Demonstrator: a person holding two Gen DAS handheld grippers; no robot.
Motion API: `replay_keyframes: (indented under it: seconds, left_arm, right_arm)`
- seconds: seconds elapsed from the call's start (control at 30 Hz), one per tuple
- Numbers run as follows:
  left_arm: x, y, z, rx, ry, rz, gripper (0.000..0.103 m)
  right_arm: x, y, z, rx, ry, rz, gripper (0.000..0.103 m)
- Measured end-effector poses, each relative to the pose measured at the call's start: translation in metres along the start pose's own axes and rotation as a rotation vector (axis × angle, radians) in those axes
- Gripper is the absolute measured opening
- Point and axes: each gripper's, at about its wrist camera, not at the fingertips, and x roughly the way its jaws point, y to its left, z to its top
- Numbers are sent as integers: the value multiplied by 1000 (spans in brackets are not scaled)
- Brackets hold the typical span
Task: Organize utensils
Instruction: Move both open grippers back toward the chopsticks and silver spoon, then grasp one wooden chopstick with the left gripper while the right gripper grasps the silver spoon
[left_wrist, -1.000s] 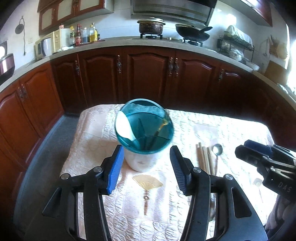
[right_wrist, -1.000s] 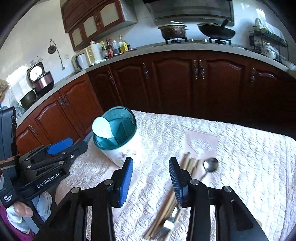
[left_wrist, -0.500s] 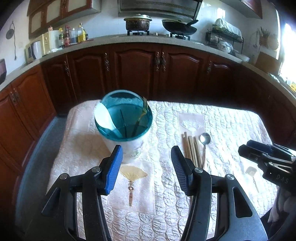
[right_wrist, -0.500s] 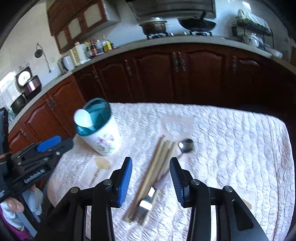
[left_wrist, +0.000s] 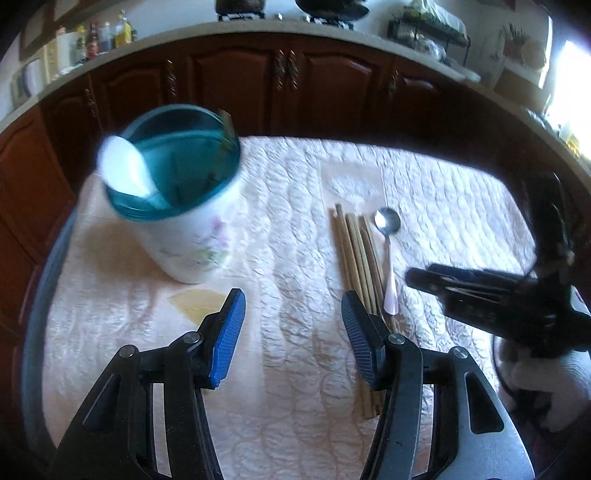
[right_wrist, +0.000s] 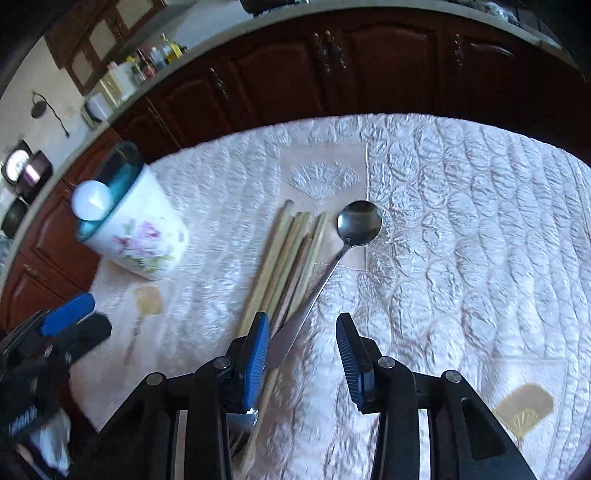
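Observation:
A white flowered utensil holder (left_wrist: 192, 229) (right_wrist: 136, 236) with a teal insert stands at the table's left, a white spoon (left_wrist: 123, 171) leaning in it. A bundle of wooden chopsticks (left_wrist: 356, 251) (right_wrist: 288, 254) and a metal spoon (left_wrist: 387, 221) (right_wrist: 360, 223) lie side by side on the cloth. My left gripper (left_wrist: 291, 299) is open over bare cloth between the holder and the chopsticks. My right gripper (right_wrist: 301, 319) hangs low over the spoon's handle end. Its jaws are closing, with the handle tip just inside the left pad and untouched. Fork tines (right_wrist: 240, 428) show beneath it.
A quilted white cloth (left_wrist: 295, 221) covers the table. Dark wooden cabinets (left_wrist: 288, 85) curve around the far side, close to the table edge. Each gripper shows in the other's view: the right one (left_wrist: 480, 291) and the left one (right_wrist: 66, 321).
Both grippers have sunk toward the table and tipped downward. The left one slid right, away from the holder. The right one came down over the chopsticks and the spoon handle.

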Motion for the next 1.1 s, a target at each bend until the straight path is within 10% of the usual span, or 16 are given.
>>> replay_keyframes:
  seconds: [0.47, 0.8, 1.1]
  left_arm:
    - [93, -26, 12, 0, 164, -28, 54]
    - [90, 21, 7, -47, 190, 37, 54]
    - [86, 6, 24, -100, 169, -93, 54]
  right_arm:
    - [48, -17, 35, 17, 68, -33, 37]
    - [36, -40, 26, -11, 60, -121, 37]
    - [-3, -62, 15, 50, 27, -77, 37]
